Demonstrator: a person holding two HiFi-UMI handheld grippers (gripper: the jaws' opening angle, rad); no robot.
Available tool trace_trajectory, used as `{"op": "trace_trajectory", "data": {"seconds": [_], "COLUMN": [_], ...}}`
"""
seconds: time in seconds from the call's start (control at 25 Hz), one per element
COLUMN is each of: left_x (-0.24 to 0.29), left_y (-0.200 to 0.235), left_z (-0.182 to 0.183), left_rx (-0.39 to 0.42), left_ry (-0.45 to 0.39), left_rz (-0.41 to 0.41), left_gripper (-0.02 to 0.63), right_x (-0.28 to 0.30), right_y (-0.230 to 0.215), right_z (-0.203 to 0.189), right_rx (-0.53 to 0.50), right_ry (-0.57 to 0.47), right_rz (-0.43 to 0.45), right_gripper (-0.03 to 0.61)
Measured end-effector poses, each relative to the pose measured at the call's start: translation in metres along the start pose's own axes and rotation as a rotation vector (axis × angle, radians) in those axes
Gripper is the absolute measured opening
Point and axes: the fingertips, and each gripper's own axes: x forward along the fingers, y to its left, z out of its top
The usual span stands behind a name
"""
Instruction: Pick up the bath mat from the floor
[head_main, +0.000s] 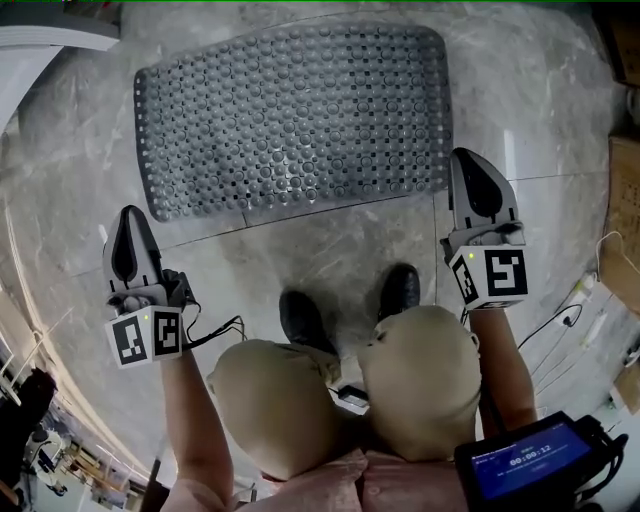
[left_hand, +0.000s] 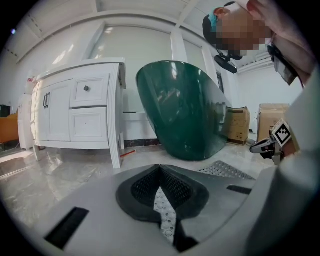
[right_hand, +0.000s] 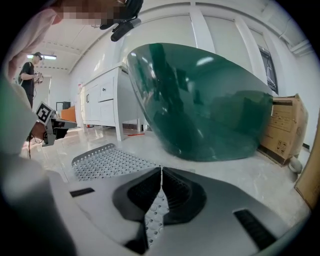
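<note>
Knees (head_main: 275, 400) and shoes (head_main: 303, 320) fill the lower head view. Beyond them the mat (head_main: 295, 115) lies flat on the floor (head_main: 330, 245), with its long axis left to right and its left end slightly nearer. The left gripper (head_main: 130, 213) sits just off the mat's near left corner, and the right gripper (head_main: 468, 156) overlaps its near right corner.

Left gripper view: the left gripper (left_hand: 160, 167) has its jaws pressed together on nothing. Only this view shows the cabinet (left_hand: 80, 115) front-on. The tub (left_hand: 182, 110) and the boxes (left_hand: 237, 125) stand behind, and a strip of mat (left_hand: 225, 170) shows at right.

Right gripper view: the right gripper (right_hand: 161, 170) likewise has its jaws together and is empty. The mat (right_hand: 110, 162) stretches away leftward before the tub (right_hand: 200, 100). Only here does a distant bystander (right_hand: 30, 72) appear.
</note>
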Motion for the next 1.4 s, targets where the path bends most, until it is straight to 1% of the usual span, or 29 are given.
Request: {"op": "trace_trajectory", "data": {"seconds": [0.4, 0.68, 0.92, 1.08, 1.2, 1.24, 1.32, 1.4], "left_x": [0.014, 0.017, 0.013, 0.013, 0.015, 0.015, 0.016, 0.016], "left_y": [0.009, 0.019, 0.017, 0.016, 0.016, 0.015, 0.016, 0.017], "left_z": [-0.035, -0.056, -0.059, -0.057, -0.052, -0.051, -0.051, -0.054], "left_rx": [0.007, -0.016, -0.031, -0.016, -0.005, -0.002, 0.003, 0.005], "left_ry": [0.007, 0.011, 0.016, 0.016, 0.005, 0.004, 0.004, 0.008], "left_rz": [0.017, 0.052, 0.084, 0.083, 0.087, 0.086, 0.083, 0.082], "left_gripper": [0.025, 0.025, 0.025, 0.025, 0.025, 0.025, 0.025, 0.025], "right_x": [0.018, 0.026, 0.03, 0.032, 0.035, 0.035, 0.038, 0.043], "right_y": [-0.008, -0.011, -0.018, -0.024, -0.029, -0.03, -0.033, -0.036], "right_z": [-0.033, -0.053, -0.061, -0.067, -0.072, -0.075, -0.081, -0.088], "right_rx": [0.008, 0.009, 0.023, 0.055, 0.06, 0.062, 0.073, 0.083], "right_ry": [0.012, 0.03, 0.045, 0.047, 0.046, 0.048, 0.055, 0.063], "right_rz": [-0.014, -0.017, -0.023, -0.043, -0.053, -0.057, -0.064, -0.073], "right_gripper": [0.02, 0.02, 0.02, 0.02, 0.022, 0.03, 0.117, 0.144]}}
